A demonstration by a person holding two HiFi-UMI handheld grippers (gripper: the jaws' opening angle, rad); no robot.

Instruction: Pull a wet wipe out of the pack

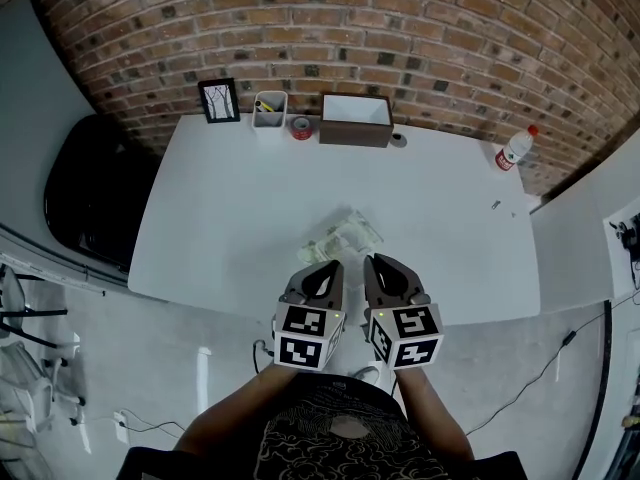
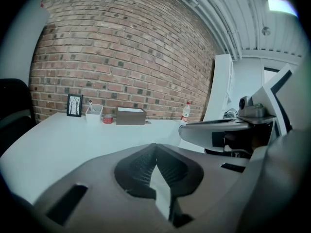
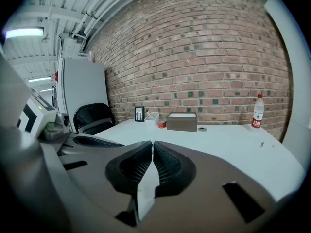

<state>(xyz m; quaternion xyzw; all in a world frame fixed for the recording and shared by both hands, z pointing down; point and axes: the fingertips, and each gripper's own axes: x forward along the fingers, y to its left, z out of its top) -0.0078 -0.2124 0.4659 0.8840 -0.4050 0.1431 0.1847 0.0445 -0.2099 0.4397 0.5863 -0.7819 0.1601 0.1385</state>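
The wet wipe pack (image 1: 348, 234) lies on the white table (image 1: 220, 218) near its front edge, pale and crumpled, with a lighter piece at its left end. My left gripper (image 1: 331, 265) hovers just in front of the pack, jaws shut with nothing between them. Beside it my right gripper (image 1: 373, 261) is also shut and empty. In the left gripper view the left gripper (image 2: 155, 147) points over the table toward the brick wall. In the right gripper view the right gripper (image 3: 151, 145) does the same. The pack is hidden in both gripper views.
Along the back edge stand a picture frame (image 1: 219, 100), a white pen holder (image 1: 269, 111), a red tape roll (image 1: 301, 127) and a brown box (image 1: 356, 120). A bottle (image 1: 514, 149) stands at the far right. A black chair (image 1: 90, 193) sits left of the table.
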